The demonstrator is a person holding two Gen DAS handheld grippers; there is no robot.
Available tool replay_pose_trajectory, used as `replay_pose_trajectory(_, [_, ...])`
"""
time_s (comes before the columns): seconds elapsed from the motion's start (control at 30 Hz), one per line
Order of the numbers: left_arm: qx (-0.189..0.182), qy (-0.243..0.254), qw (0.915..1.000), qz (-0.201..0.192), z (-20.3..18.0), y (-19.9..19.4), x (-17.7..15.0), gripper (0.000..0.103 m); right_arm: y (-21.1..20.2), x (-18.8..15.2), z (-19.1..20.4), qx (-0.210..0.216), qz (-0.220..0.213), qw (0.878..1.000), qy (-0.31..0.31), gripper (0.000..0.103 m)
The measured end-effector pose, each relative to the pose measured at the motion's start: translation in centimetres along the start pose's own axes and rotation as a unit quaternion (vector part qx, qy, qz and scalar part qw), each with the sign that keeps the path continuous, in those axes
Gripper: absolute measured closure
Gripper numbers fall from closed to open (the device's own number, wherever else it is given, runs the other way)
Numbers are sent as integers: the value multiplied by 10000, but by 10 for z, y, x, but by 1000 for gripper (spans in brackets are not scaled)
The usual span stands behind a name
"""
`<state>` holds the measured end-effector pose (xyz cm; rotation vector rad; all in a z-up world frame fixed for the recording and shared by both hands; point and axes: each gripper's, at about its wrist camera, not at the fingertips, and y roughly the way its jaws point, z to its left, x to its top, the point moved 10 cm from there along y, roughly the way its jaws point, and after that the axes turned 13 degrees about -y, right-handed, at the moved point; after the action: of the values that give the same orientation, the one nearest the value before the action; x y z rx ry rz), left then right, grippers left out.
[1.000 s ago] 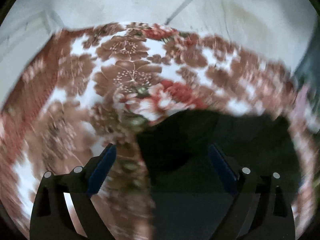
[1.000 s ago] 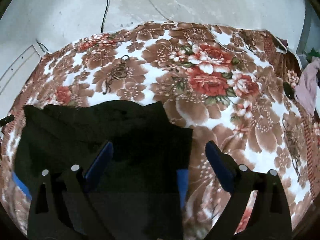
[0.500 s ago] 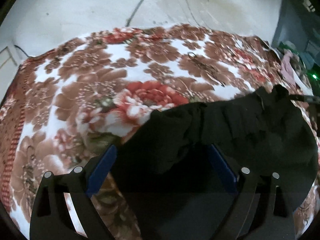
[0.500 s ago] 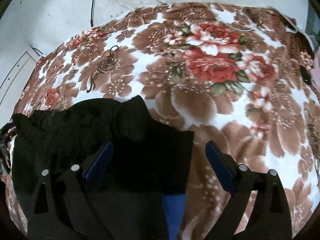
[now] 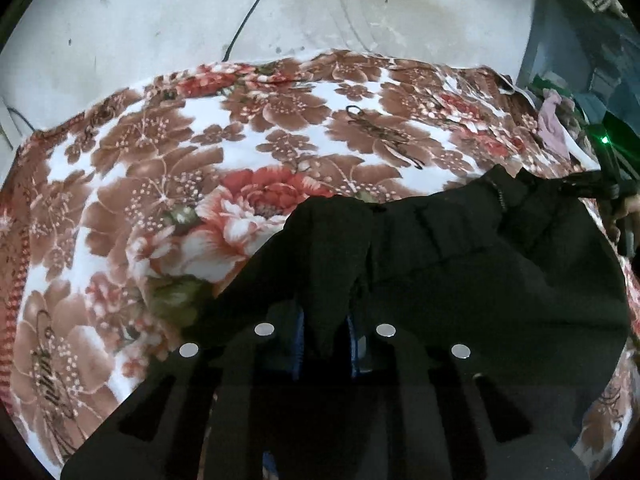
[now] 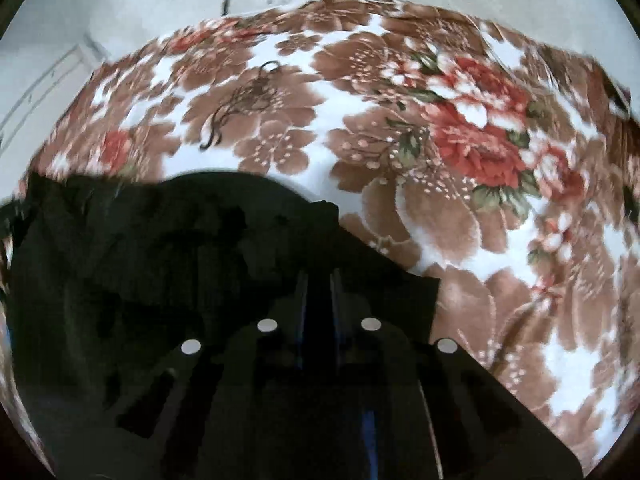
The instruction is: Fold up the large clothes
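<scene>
In the left wrist view, the left gripper (image 5: 326, 336) is pinching a raised ridge of the black garment (image 5: 480, 264), its jaws having just been closing on the cloth; the garment is lying rumpled on the near right of the floral blanket (image 5: 168, 168).

In the right wrist view, the right gripper (image 6: 318, 300), jaws likewise just closed, is clamping the garment's near right edge. Both grasps look made; the folding itself seems barely begun.

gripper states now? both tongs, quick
Left tongs: jaws just closed, pinching a fold of the black garment.
Right tongs: jaws just closed, clamped on the same black garment's edge.
</scene>
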<state>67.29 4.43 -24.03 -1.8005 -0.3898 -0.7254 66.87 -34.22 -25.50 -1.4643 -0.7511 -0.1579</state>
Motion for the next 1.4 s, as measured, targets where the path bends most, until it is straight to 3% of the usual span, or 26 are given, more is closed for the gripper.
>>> replay_pose_trajectory(0.1, [-127, -145, 9992, -343, -5, -26, 12, 89, -20, 0, -7, -160, -191, 9996, 97, 93])
replay_pose_trajectory(0.23, [-64, -131, 9989, -455, -8, -54, 19, 89, -65, 11, -20, -365, -591, 9972, 266, 94])
replay_pose_trajectory(0.37, [-486, -370, 9962, -628, -14, -86, 32, 89, -110, 24, -37, -759, -959, 9917, 400, 94])
replay_pose_trajectory(0.43, [-691, -821, 9916, -725, -2, -96, 44, 89, -116, 27, -42, -814, -1007, 9906, 437, 94])
replay_pose_trajectory(0.5, [-482, -989, 9923, -564, 13, -84, 44, 89, -107, 28, -40, -814, -920, 9918, 364, 94])
replay_pose_trajectory(0.63, [-77, -960, 9954, 14, 30, -34, 20, 89, -46, 21, -36, -917, -444, 9946, 209, 94])
replay_pose_trajectory(0.77, [60, -1138, 9929, 330, 54, 9, -3, 87, 15, -3, -42, -866, -25, 9960, 226, 93])
replay_pose_trajectory(0.87, [101, -1146, 9923, 454, 65, 27, -17, 86, 37, -17, -43, -815, 95, 9964, 191, 92])
replay_pose_trajectory(0.97, [189, -944, 9945, 417, 64, 30, -23, 81, 33, -20, -44, -1054, 99, 9944, 20, 84])
replay_pose_trajectory(1.0, [300, -872, 9952, 331, 65, 27, -23, 71, 27, -22, -46, -1110, 89, 9938, 60, 75])
replay_pose_trajectory(1.07, [623, -772, 9949, 193, 66, 16, -22, 49, 14, -28, -44, -1148, 144, 9932, 106, 69])
replay_pose_trajectory(1.1, [876, -668, 9938, 136, 66, 4, -24, 42, 6, -32, -43, -1229, 176, 9922, 93, 54])
replay_pose_trajectory(1.13, [944, -632, 9935, 52, 63, -7, -24, 42, -8, -33, -38, -1346, 129, 9908, -10, 42])
replay_pose_trajectory(1.2, [945, -700, 9927, -280, 53, -41, -20, 28, -41, -31, -23, -1543, -162, 9878, -128, 29])
replay_pose_trajectory(1.23, [922, -826, 9910, -507, 47, -61, -18, 17, -53, -27, -15, -1580, -288, 9869, -148, 22])
replay_pose_trajectory(1.3, [982, -974, 9865, -878, 30, -95, -16, 6, -82, -18, 13, -1441, -721, 9868, -129, 7])
replay_pose_trajectory(1.4, [847, -1214, 9810, -1254, -12, -124, -22, 5, -106, -7, 65, -1039, -1095, 9885, 34, 5])
